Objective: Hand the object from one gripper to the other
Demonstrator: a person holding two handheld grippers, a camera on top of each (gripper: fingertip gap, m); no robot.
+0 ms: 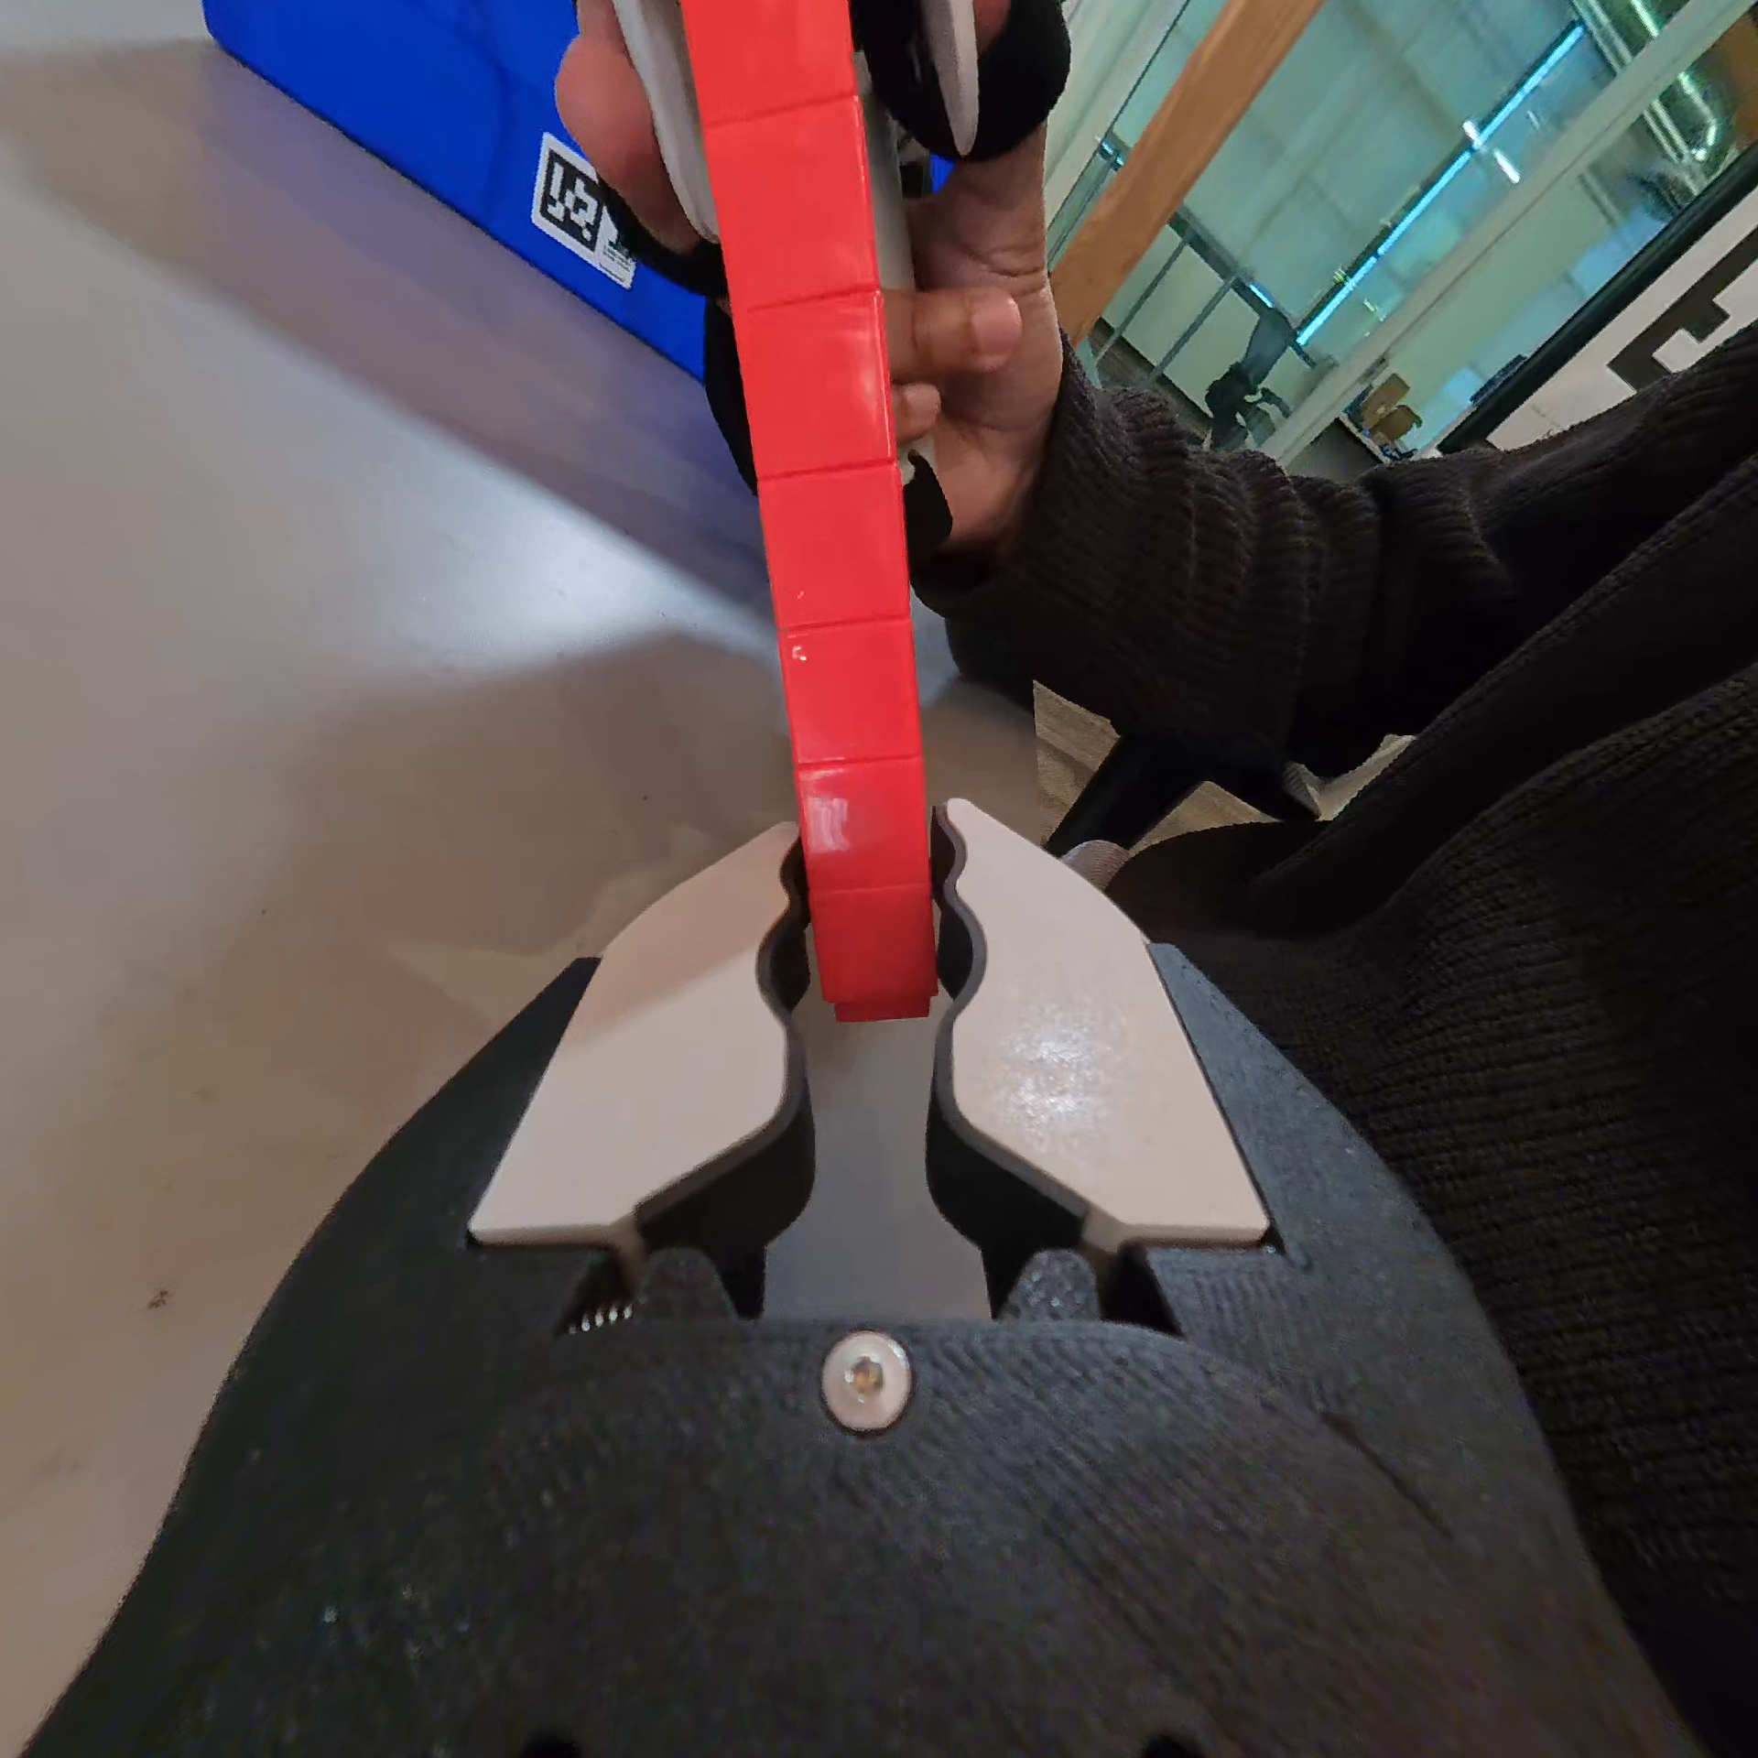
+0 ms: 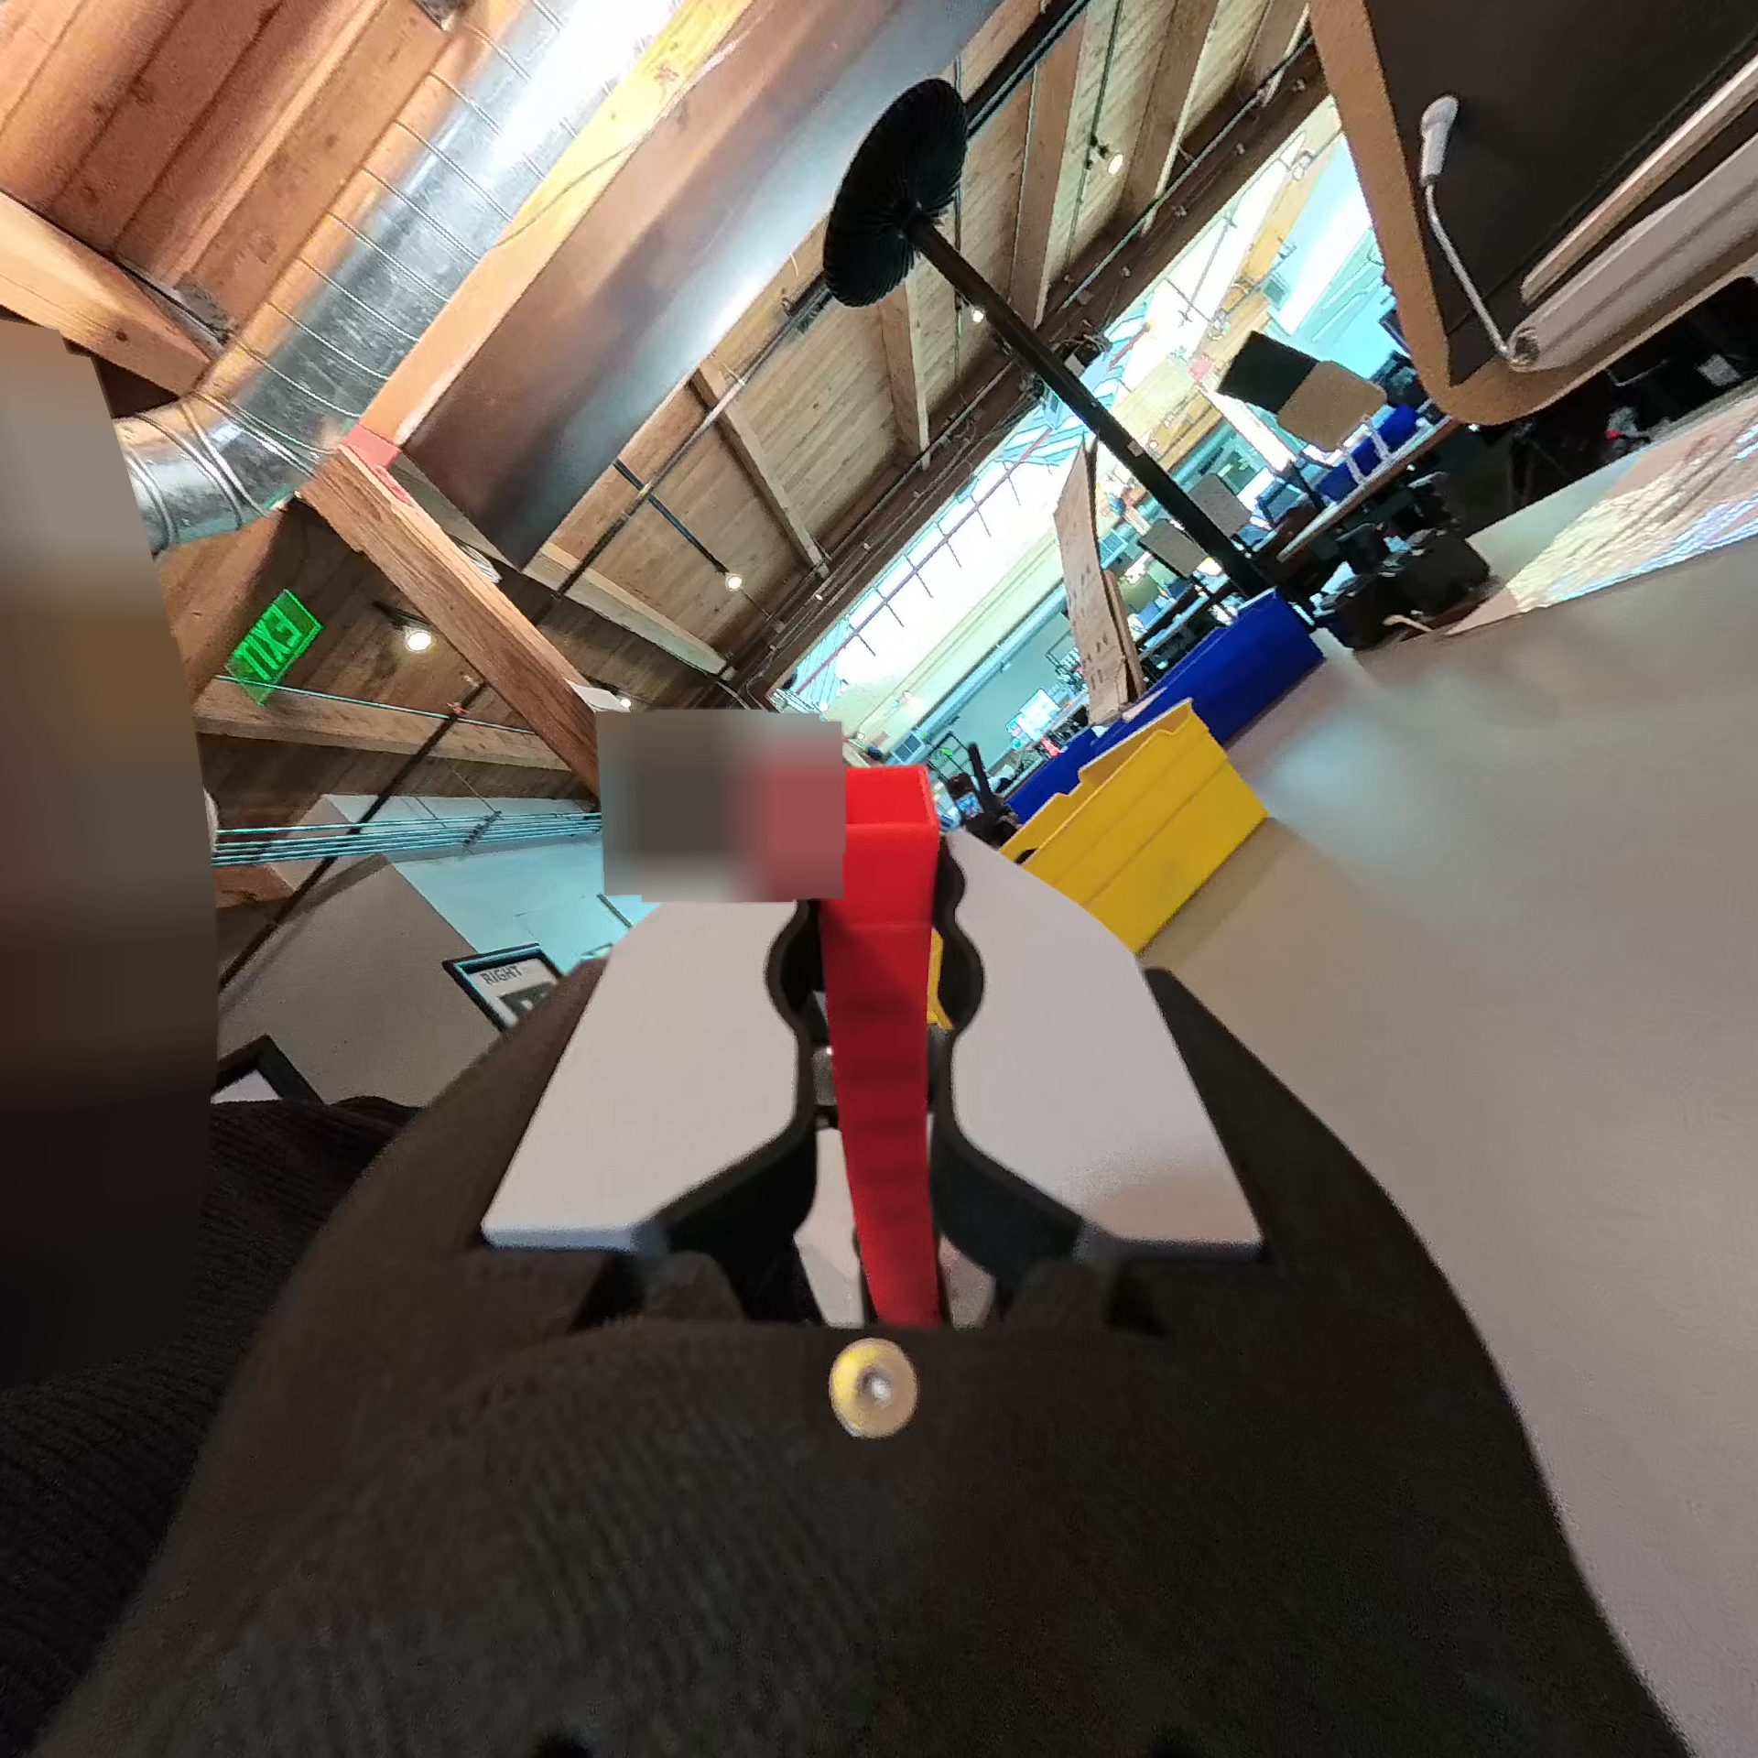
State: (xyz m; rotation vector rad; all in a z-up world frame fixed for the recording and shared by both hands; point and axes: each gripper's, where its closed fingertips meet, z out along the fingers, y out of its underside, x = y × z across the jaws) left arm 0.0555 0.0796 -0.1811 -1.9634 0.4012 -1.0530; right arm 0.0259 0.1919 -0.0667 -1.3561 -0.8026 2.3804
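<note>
Grey table (image 1: 285, 761): both claws grip red bar (image 1: 837, 533).

I note a grey table (image 1: 285, 761), timber ceiling beams (image 2: 457, 590), a silver duct (image 2: 314, 314), and bright windows (image 2: 951, 590) behind.

lettered green sign (image 2: 276, 647), coded bin label (image 1: 580, 214)

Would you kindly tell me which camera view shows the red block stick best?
The left wrist view: the red block stick shows nearly full length, segments clear. The right wrist view shows a foreshortened, partly blurred strip.
</note>
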